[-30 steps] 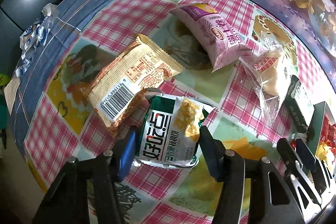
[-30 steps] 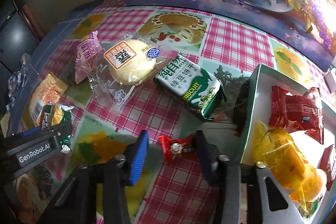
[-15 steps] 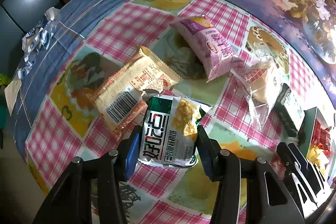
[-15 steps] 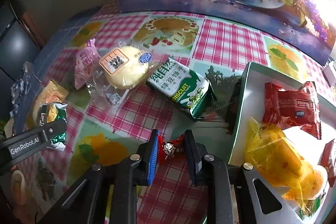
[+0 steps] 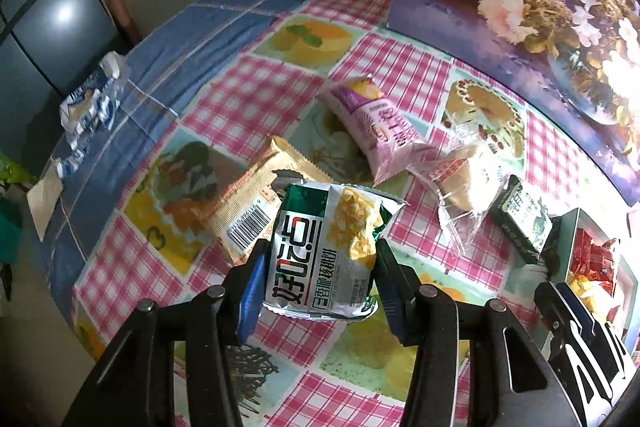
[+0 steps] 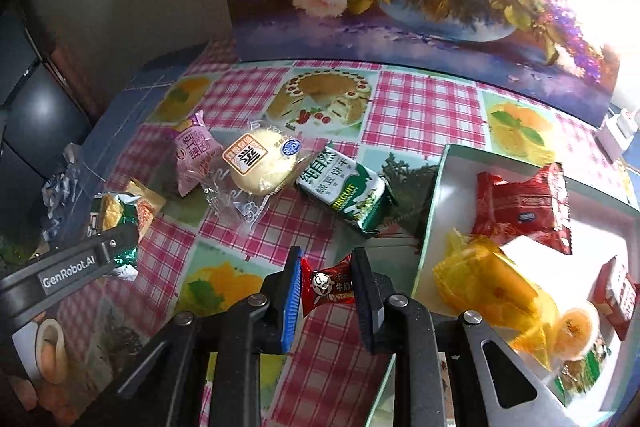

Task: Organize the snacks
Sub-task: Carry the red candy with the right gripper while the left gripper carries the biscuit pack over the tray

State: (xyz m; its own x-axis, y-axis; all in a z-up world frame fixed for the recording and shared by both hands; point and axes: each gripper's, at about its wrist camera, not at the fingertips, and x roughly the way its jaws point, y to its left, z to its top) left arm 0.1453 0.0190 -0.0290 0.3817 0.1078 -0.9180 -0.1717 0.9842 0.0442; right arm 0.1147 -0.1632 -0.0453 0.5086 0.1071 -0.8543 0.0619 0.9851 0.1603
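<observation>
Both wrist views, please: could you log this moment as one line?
left gripper: shut on green-white snack bag | right gripper: shut on red candy | box: partly filled | loose: biscuit pack, bun

Right tongs [image 6: 325, 287] clamp a red candy [image 6: 326, 285] — beside the tray [image 6: 434, 195].

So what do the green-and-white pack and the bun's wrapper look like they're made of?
Green-and-white pack: looks like glossy printed plastic or foil film, going by its crinkles, sheen and crimped seal. Bun's wrapper: thin clear plastic film; the bun shows through and its edges glint.
</observation>
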